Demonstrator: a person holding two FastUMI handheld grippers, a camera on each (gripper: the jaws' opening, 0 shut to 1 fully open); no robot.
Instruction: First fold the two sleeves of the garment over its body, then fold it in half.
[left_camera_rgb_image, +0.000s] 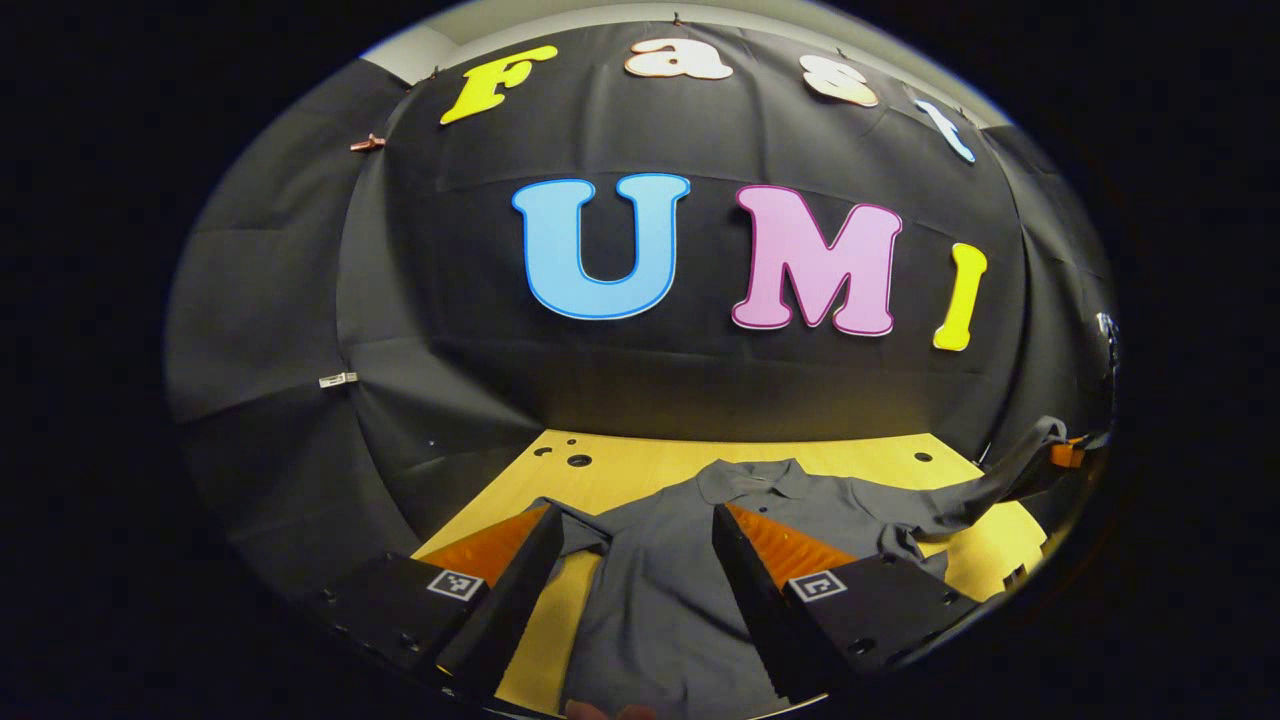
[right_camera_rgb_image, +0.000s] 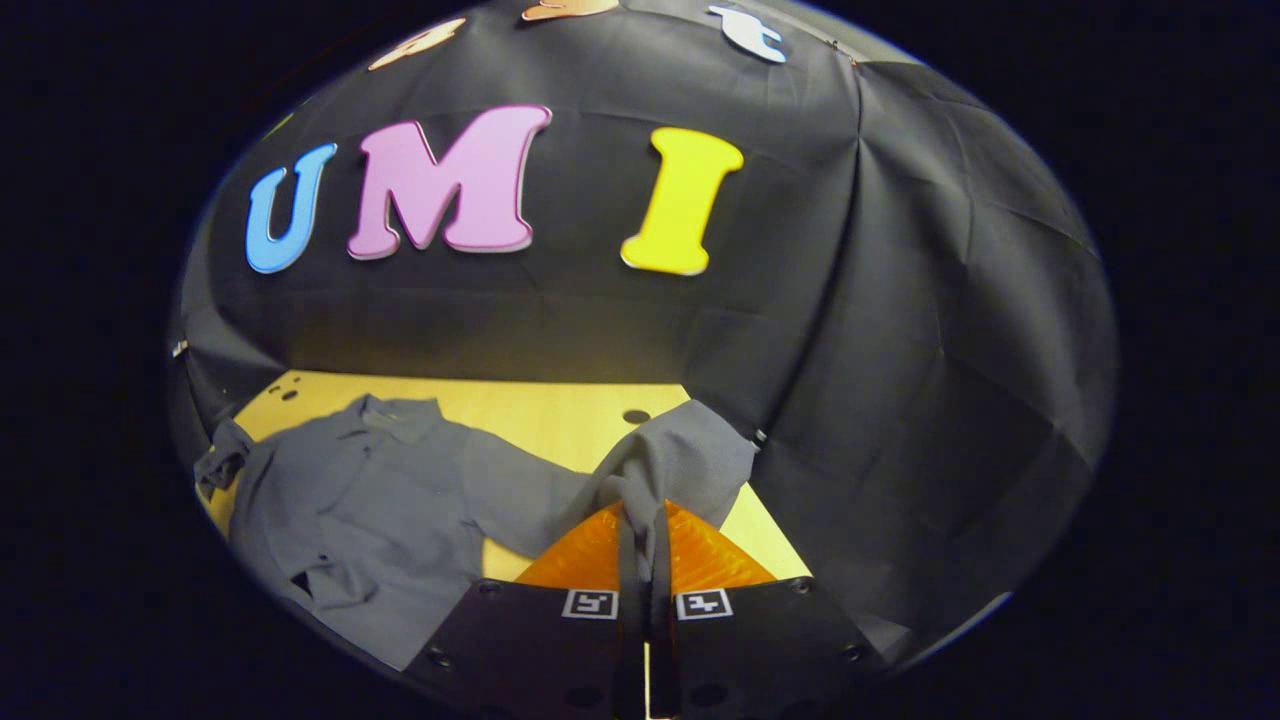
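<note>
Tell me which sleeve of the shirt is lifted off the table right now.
The sleeve pinched in the right claw, raised and stretched. The other sleeve lies flat near the open left claw.

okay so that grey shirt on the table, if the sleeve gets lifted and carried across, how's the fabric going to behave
Probably floppy: the sleeve sags in soft folds around the right gripper shut on it. The shirt looks thin and light, so its body may drag or wrinkle on the wooden table. It likely won't slip free.
</note>
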